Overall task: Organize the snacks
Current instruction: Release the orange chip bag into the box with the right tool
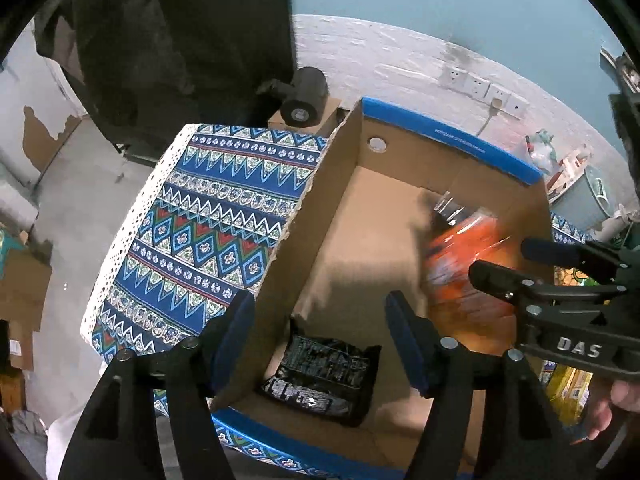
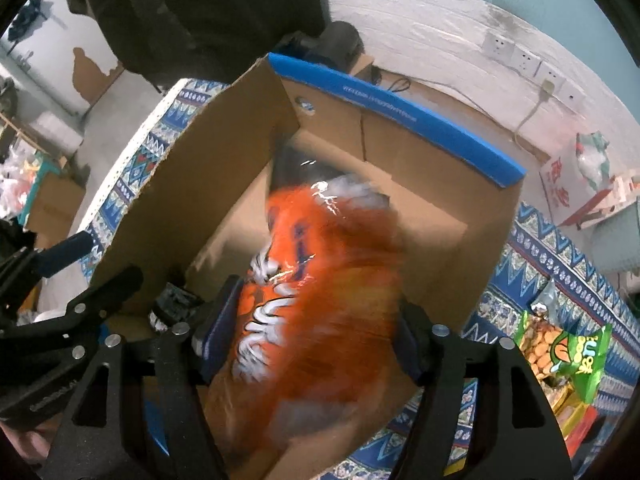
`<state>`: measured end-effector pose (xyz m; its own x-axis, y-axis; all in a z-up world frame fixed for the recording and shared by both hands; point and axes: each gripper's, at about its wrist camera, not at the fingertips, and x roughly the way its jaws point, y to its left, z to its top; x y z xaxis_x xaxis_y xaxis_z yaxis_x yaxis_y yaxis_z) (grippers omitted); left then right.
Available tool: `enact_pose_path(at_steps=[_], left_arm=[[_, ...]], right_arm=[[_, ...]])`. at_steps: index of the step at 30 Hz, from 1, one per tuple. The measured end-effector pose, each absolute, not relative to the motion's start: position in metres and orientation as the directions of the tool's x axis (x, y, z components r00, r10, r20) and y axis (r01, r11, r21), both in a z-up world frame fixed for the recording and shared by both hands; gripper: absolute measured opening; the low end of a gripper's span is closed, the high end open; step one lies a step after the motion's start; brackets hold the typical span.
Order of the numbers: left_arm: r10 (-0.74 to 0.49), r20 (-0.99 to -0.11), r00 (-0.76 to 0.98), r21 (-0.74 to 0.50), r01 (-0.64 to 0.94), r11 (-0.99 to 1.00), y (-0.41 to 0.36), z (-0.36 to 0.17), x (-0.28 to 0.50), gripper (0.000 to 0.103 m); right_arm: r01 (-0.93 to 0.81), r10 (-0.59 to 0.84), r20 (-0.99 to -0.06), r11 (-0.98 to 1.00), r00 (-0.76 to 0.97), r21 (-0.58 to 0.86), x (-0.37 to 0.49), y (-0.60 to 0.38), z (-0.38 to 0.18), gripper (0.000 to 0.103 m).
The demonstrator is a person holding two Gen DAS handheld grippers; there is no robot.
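Note:
A cardboard box [image 1: 304,216] with a blue rim stands on a patterned tablecloth [image 1: 208,216]. A black snack packet [image 1: 320,380] lies in its near corner. My left gripper [image 1: 320,336] is open, its fingers straddling the box's left wall. An orange snack bag [image 2: 320,280], blurred, sits between my right gripper's [image 2: 312,332] wide-apart fingers over the box; whether they touch it is unclear. The orange bag [image 1: 468,276] and the right gripper [image 1: 504,260] also show in the left wrist view. The box [image 2: 440,216] fills the right wrist view.
A green snack bag [image 2: 560,352] and other packets lie on the cloth right of the box. A black cylinder [image 1: 304,98] sits on a small carton behind the box. Wall sockets [image 1: 480,86] with a cord are behind. The table's left edge drops to the floor.

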<state>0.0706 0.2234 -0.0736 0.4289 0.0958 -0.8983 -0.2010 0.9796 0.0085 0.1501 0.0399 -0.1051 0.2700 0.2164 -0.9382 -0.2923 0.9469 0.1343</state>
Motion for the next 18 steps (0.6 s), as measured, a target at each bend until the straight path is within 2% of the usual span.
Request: enact_pose_path(at_steps=[1,3,12,14,18], left_arm=[[0.092,-0.897,0.432,0.006,-0.196,0.980,0.222,-0.072,0.071,0.069],[0.089,-0.895,0.438,0.005,-0.190,0.982,0.219,-0.070,0.070,0.069],[0.041,-0.888,0.459,-0.013,-0.114,0.993,0.186,-0.062,0.066,0.070],[0.035,-0.885,0.464,-0.008,-0.091,0.996,0.176,-0.059,0.065,0.073],[0.015,-0.882,0.470,-0.005,-0.042,0.999,0.154,-0.056,0.063,0.074]], right_arm=[[-0.293,0.222,-0.934,0.946,0.280,0.137,0.149,0.039,-0.102,0.081],[-0.298,0.233,-0.922,0.945,0.309,0.139,0.146,0.036,-0.091,0.086],[-0.267,0.197,-0.907,0.959,0.372,0.099,0.126,0.005,-0.065,0.087],[-0.258,0.188,-0.906,0.962,0.378,0.092,0.121,-0.003,-0.062,0.087],[-0.232,0.166,-0.905,0.970,0.392,0.077,0.108,-0.026,-0.056,0.087]])
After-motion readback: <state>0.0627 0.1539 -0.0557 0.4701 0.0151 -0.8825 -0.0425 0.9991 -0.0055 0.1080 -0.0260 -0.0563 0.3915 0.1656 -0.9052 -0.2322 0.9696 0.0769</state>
